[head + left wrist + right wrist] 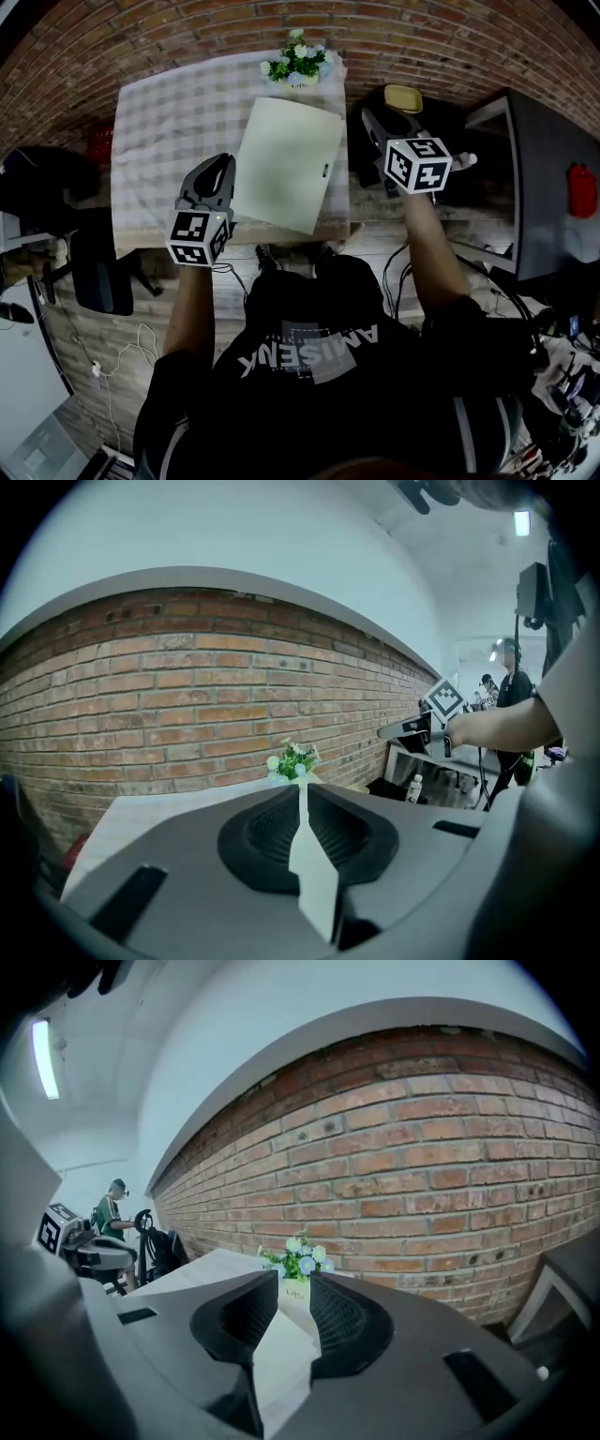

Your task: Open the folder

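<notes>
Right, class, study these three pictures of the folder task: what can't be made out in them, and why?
Head view: the small dark mark on the pale rectangular folder is too small to identify.
Right gripper view: print on the small white flower pot is blurred.
Head view: the yellow rounded object right of the checked-cloth table is too dim to identify.

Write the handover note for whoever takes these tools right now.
Left tool: jaws together, empty, held beside the folder's left edge.
Right tool: jaws slightly apart, empty, held off the table's right side.
Folder: closed, lying flat on the checked table, just in front of the flower pot.
Done: nothing, neither tool is on the folder.
Left: grip the cover and open it.
</notes>
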Tool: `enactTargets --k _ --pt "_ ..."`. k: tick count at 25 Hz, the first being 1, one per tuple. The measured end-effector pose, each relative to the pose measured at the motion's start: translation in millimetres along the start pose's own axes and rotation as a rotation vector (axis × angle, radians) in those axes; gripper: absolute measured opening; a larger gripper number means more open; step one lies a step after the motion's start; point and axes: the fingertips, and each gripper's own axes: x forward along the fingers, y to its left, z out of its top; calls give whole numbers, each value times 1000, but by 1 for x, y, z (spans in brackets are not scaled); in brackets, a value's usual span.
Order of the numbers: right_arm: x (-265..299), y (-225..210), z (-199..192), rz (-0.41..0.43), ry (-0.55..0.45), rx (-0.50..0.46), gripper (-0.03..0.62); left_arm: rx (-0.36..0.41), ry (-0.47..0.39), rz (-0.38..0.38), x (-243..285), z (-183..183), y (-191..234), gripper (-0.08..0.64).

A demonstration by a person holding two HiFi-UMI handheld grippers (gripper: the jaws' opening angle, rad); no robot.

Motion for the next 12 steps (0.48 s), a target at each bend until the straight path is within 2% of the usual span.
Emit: enactTargets --k 4,12 --pt "23 -4 -35 12 67 10 135 39 56 -16 -2 -31 -8 22" --pt "57 -11 -82 32 128 9 135 37 93 -30 3 -72 -20 88"
